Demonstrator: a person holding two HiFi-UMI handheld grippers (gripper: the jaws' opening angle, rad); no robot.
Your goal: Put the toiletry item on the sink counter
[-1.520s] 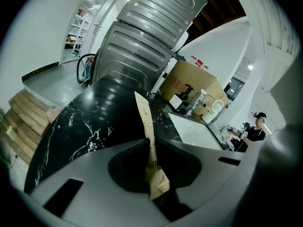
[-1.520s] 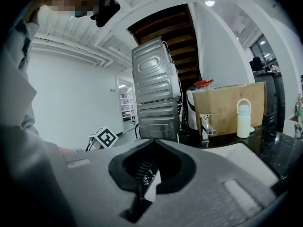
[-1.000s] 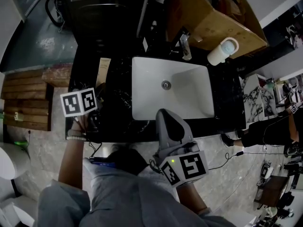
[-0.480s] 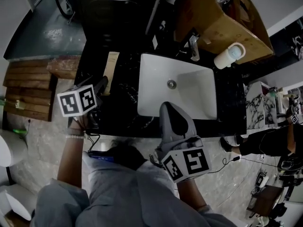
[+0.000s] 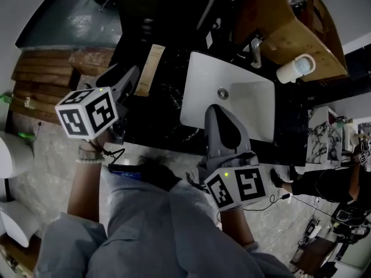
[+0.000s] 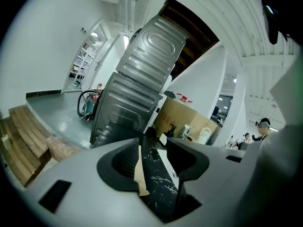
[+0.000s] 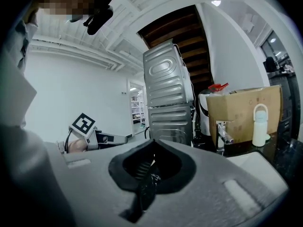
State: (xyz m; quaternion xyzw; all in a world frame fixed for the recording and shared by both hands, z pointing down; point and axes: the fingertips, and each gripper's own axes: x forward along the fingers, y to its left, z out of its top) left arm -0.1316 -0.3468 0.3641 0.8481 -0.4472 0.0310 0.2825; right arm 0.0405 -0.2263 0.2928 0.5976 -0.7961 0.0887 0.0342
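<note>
Black marbled counter (image 5: 165, 117), with a white basin (image 5: 246, 106) set into it. The tube (image 5: 149, 69) is laid flat on the counter left of the basin, apart from its rim; placement is judged done. The left gripper (image 5: 128, 77) is held near the tube's near end, its jaws just opened wide with nothing clasped. Withdrawal is best made up and back, so the tube is not brushed or rolled. The right gripper (image 5: 219, 117) is clenched and empty, over the basin's front edge. Tube is slim, long and pale beige; its print is too small to be read.
</note>
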